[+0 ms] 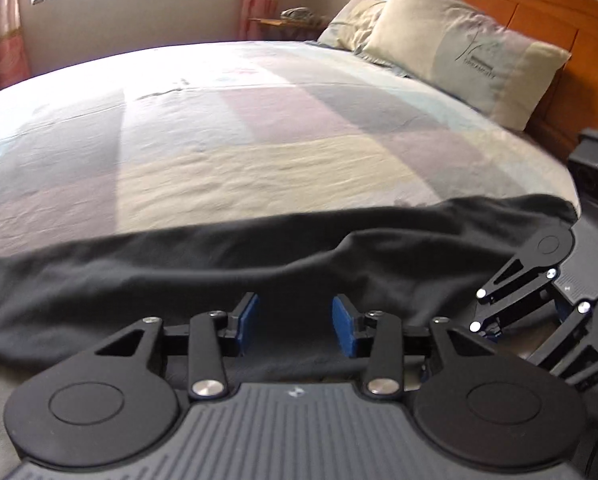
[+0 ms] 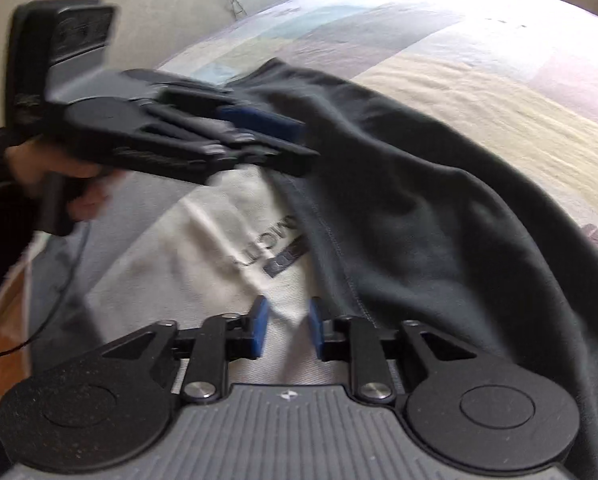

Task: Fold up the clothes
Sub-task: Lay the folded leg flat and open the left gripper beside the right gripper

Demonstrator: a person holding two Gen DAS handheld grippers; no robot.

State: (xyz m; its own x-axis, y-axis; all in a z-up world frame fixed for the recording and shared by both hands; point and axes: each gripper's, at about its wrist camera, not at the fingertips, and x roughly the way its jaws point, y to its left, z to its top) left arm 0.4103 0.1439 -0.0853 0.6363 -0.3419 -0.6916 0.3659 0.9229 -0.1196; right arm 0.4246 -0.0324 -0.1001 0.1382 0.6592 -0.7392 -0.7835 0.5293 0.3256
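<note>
Dark garment (image 1: 227,264) lies rumpled across the near edge of the bed (image 1: 259,128), soft and limp, best pinched at a hem. Left gripper (image 1: 295,326) and right gripper (image 2: 287,326) hover, jaws apart, seemingly holding nothing.
</note>
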